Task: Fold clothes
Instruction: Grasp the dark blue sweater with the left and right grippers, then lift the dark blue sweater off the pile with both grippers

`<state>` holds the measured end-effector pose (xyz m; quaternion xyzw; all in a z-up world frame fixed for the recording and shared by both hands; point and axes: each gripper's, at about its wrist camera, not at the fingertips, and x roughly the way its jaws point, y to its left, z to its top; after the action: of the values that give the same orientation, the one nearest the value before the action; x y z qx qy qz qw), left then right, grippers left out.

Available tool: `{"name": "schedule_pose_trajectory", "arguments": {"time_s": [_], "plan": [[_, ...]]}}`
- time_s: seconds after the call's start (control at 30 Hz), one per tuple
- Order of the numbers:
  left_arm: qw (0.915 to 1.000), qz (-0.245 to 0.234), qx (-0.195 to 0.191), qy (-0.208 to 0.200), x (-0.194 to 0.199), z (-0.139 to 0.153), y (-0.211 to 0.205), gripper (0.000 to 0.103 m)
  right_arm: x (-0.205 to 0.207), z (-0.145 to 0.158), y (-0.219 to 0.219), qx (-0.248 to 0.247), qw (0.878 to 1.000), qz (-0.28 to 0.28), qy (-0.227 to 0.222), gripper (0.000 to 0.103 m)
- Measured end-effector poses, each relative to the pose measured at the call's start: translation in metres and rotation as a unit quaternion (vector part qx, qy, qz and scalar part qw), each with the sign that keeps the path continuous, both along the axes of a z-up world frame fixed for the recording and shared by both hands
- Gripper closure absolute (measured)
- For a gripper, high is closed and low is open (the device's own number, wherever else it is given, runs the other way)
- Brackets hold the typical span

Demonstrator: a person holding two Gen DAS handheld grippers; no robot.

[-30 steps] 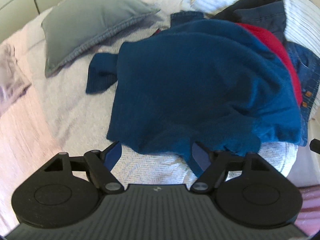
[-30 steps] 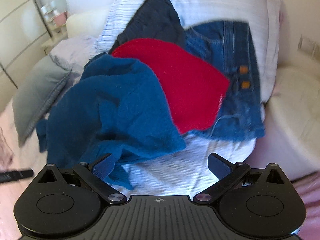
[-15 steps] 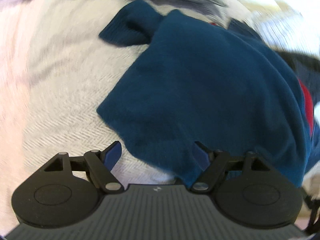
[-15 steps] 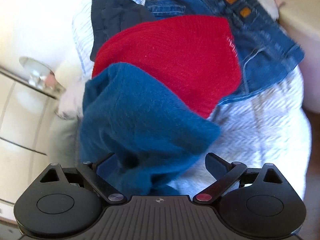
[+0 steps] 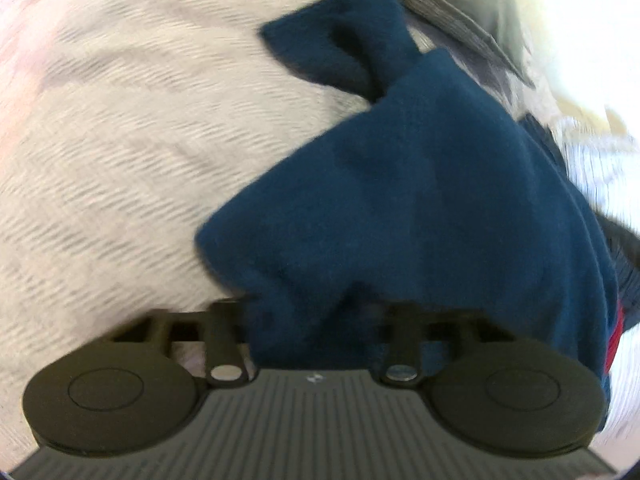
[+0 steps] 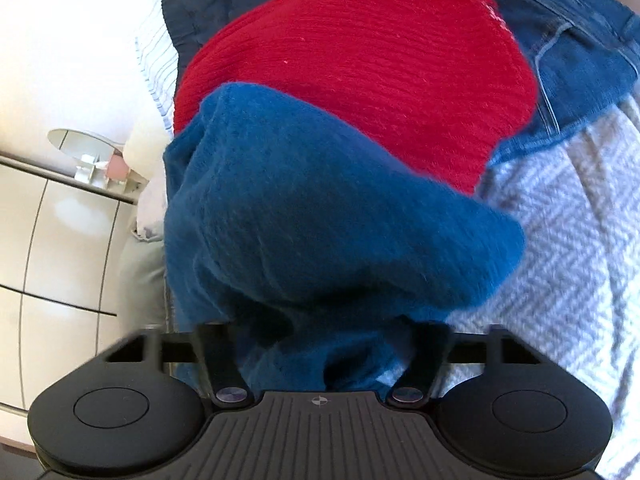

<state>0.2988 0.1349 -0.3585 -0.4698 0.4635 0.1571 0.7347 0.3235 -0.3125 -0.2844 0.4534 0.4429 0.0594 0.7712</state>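
Both grippers, left [image 5: 316, 320] and right [image 6: 320, 344], have their fingers drawn in on the near hem of the blue sweater [image 5: 420, 200], which lies on the bedspread [image 5: 120, 140]. It looks soft, thick and floppy; hem corners seem the best hold. Beyond the sweater lie a red sweater [image 6: 360, 60] and jeans [image 6: 572, 52]; a pillow [image 5: 460, 4] crowds its sleeve.

a herringbone bedspread [image 6: 568, 240] carries a blue sweater [image 6: 304, 216], jeans [image 6: 568, 64] and pillow [image 5: 472, 12].
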Motion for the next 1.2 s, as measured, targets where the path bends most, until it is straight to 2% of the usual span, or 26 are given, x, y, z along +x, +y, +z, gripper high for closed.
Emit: {"name": "schedule_pose_trajectory", "arguments": {"time_s": [0.07, 0.1, 0.23, 0.37, 0.53, 0.6, 0.7, 0.87, 1.03, 1.17, 1.2], "plan": [[0.9998, -0.017, 0.007, -0.009, 0.004, 0.009, 0.000, 0.090, 0.003, 0.004, -0.002, -0.005, 1.000, 0.005, 0.002, 0.092], [0.9995, -0.021, 0.014, -0.020, 0.001, 0.017, 0.000, 0.091, 0.003, 0.009, -0.003, -0.006, 1.000, 0.006, 0.001, 0.096], [0.9960, -0.039, 0.050, -0.064, -0.013, 0.055, 0.002, 0.092, 0.000, 0.050, 0.003, -0.058, 0.995, 0.052, -0.058, 0.098], [0.9877, -0.044, 0.101, -0.111, -0.042, 0.106, 0.008, 0.093, -0.007, 0.099, 0.018, -0.120, 0.978, 0.110, -0.131, 0.099], [0.9724, -0.021, 0.149, -0.179, -0.085, 0.181, 0.026, 0.094, -0.025, 0.161, 0.047, -0.133, 0.953, 0.150, -0.227, 0.099], [0.9634, -0.007, 0.171, -0.206, -0.111, 0.213, 0.040, 0.095, -0.034, 0.187, 0.065, -0.127, 0.945, 0.159, -0.258, 0.099], [0.9458, 0.006, 0.210, -0.247, -0.160, 0.263, 0.055, 0.096, -0.045, 0.228, 0.087, -0.097, 0.930, 0.171, -0.310, 0.099], [0.9137, 0.028, 0.276, -0.297, -0.253, 0.347, 0.074, 0.100, -0.100, 0.298, 0.115, -0.055, 0.889, 0.193, -0.413, 0.099], [0.8722, 0.046, 0.344, -0.345, -0.360, 0.420, 0.082, 0.100, -0.151, 0.356, 0.139, -0.009, 0.852, 0.200, -0.483, 0.099], [0.8351, 0.059, 0.401, -0.372, -0.442, 0.467, 0.082, 0.100, -0.202, 0.390, 0.154, 0.012, 0.824, 0.212, -0.525, 0.099], [0.8291, 0.060, 0.411, -0.374, -0.460, 0.475, 0.082, 0.100, -0.214, 0.396, 0.158, 0.019, 0.820, 0.217, -0.530, 0.099]]}}
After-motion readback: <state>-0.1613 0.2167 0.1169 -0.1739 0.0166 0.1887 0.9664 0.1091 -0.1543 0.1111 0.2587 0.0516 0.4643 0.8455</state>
